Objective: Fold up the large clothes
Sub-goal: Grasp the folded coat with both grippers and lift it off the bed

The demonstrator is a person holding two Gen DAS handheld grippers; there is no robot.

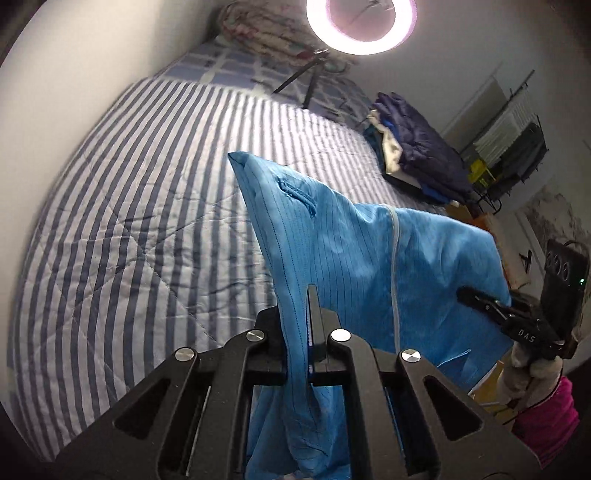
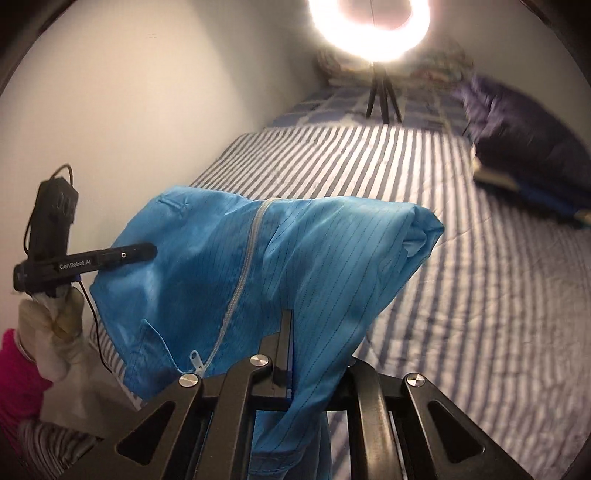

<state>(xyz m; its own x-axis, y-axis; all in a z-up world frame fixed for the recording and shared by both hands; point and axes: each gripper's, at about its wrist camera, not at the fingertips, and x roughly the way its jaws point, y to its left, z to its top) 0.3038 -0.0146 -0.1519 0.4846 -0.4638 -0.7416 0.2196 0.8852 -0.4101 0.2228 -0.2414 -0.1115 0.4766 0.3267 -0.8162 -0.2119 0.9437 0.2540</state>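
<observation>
A large light-blue pinstriped garment [image 1: 369,251] with a grey zipper [image 2: 240,280] hangs in the air above the striped bed, stretched between both grippers. In the left wrist view my left gripper [image 1: 304,295] is shut on a fold of its cloth, which drapes down between the fingers. My right gripper [image 2: 286,317] is likewise shut on the other side of the blue garment [image 2: 295,251]. Each view shows the opposite gripper from the side: the right gripper [image 1: 465,293] and the left gripper [image 2: 149,251], each held by a gloved hand with a pink sleeve and closed on the cloth's edge.
The blue-and-white striped quilt [image 1: 129,221] covers the bed below. A pile of dark navy clothes [image 1: 417,151] lies at its far right. A lit ring light [image 1: 364,26] on a tripod [image 2: 382,96] stands at the head end. A white wall runs along the left.
</observation>
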